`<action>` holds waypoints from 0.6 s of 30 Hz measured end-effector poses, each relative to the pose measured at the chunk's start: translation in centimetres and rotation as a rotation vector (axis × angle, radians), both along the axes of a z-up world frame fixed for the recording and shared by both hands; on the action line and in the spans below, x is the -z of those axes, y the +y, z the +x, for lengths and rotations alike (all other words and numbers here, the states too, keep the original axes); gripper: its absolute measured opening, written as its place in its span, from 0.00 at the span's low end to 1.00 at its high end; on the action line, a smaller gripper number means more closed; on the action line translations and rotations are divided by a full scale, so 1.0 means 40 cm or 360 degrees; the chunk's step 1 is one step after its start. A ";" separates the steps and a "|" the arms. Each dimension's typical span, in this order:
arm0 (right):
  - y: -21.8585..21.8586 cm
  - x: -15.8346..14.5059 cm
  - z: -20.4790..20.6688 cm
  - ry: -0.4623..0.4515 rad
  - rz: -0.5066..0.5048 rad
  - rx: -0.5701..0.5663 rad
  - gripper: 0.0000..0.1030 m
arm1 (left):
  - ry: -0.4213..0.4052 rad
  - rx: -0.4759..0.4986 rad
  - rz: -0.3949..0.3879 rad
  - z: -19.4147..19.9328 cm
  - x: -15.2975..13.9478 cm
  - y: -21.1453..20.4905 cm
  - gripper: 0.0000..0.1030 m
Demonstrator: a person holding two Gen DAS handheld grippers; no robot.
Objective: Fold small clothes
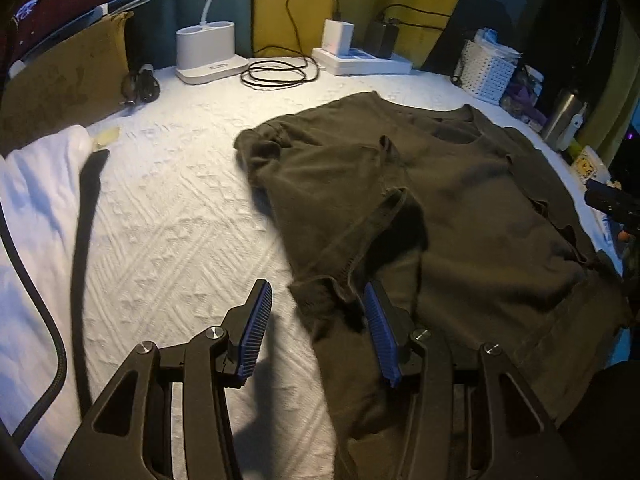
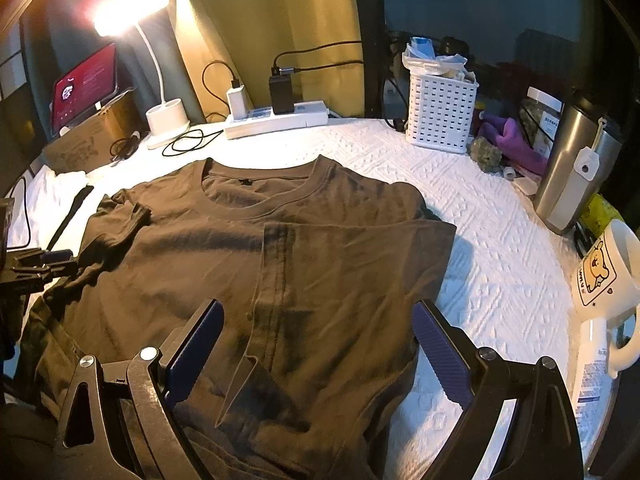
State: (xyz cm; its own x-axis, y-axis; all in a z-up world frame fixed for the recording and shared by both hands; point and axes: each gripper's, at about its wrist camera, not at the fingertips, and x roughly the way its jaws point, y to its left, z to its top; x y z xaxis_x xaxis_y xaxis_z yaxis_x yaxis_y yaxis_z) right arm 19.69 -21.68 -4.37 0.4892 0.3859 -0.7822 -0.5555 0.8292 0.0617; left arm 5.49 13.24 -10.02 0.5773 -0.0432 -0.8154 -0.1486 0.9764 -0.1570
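Observation:
A dark olive T-shirt (image 1: 460, 200) lies flat on the white quilted cover (image 1: 172, 208), collar toward the far side. In the right wrist view the shirt's (image 2: 240, 248) right side is folded inward over its middle, and its left sleeve is bunched. My left gripper (image 1: 316, 286) stands open at the shirt's near left edge. A crumpled corner of the hem lies loose between its blue pads (image 1: 256, 320), and neither pad presses on it. My right gripper (image 2: 318, 306) is open wide above the folded-over panel and holds nothing. Each gripper shows in the other's view, the left gripper (image 2: 40, 262) and the right gripper (image 1: 612, 200).
At the back stand a white lamp base (image 1: 206, 50), a power strip (image 1: 362, 62) with chargers and coiled cables, and a white basket (image 2: 440, 114). A steel tumbler (image 2: 572, 168) and a mug (image 2: 608, 272) stand at the right. White cloth (image 1: 36, 208), a black strap (image 1: 86, 240) and a cardboard box (image 1: 64, 80) lie left.

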 end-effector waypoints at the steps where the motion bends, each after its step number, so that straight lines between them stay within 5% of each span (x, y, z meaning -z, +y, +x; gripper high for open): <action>1: -0.001 -0.001 -0.004 -0.0003 0.0000 0.0000 0.93 | -0.0013 0.0010 -0.0005 -0.003 -0.001 -0.005 0.47; 8: -0.014 -0.007 -0.025 -0.0014 0.0002 0.0017 0.93 | -0.0095 0.0059 0.0067 -0.010 -0.015 -0.047 0.10; 18: -0.035 -0.013 -0.037 -0.0027 0.0013 0.0051 0.93 | -0.0178 0.0235 -0.0020 0.006 -0.046 -0.126 0.08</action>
State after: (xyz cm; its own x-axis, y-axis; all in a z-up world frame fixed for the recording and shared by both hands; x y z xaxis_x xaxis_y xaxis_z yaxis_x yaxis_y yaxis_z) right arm 18.22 -23.07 -3.87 0.5145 0.3760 -0.7706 -0.5296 0.8462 0.0592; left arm 5.74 8.21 -8.19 0.6507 -0.1444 -0.7454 0.0155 0.9841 -0.1771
